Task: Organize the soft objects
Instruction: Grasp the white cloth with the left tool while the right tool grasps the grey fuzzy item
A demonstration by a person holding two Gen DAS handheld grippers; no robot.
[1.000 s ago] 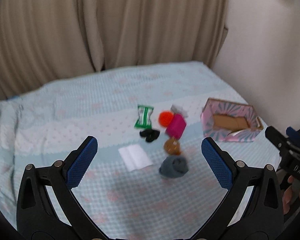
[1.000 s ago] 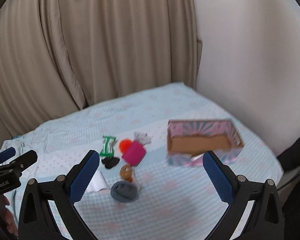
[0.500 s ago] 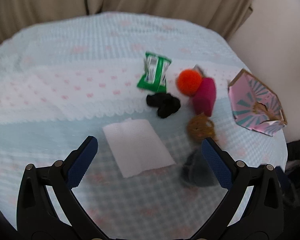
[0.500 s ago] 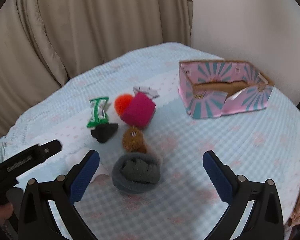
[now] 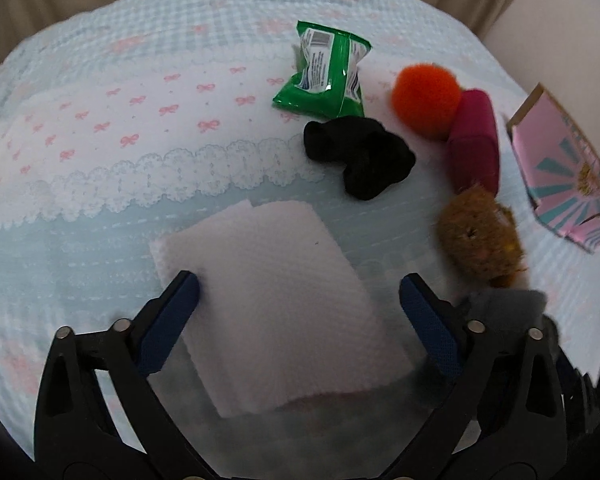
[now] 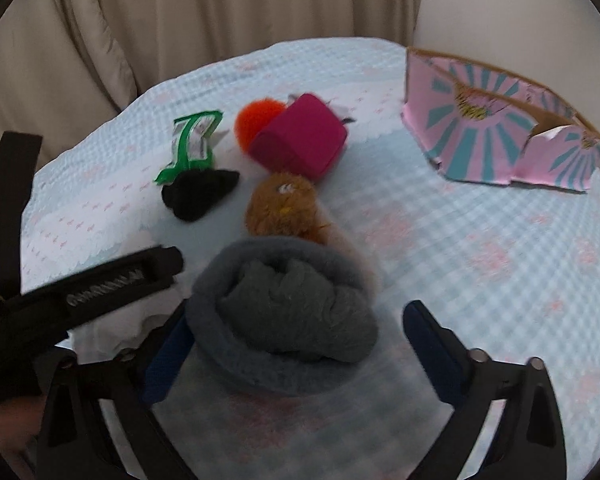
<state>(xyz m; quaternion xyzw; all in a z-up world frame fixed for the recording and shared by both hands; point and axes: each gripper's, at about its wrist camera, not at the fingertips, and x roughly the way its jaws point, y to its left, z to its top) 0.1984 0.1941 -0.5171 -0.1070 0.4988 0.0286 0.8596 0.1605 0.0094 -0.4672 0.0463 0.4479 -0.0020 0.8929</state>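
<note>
Left wrist: white tissue long axis upper-left/lower-right.

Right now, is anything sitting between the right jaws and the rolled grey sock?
Nothing visible does. The rolled grey sock already lies between the open jaws of the right gripper, with no pad pressing on it. The brown fuzzy toy sits just beyond it.

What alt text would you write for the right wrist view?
An open hand-held gripper straddles a rolled grey sock on a pale blue bedspread. Behind lie a brown plush toy, magenta block, orange pompom and pink box.
</note>
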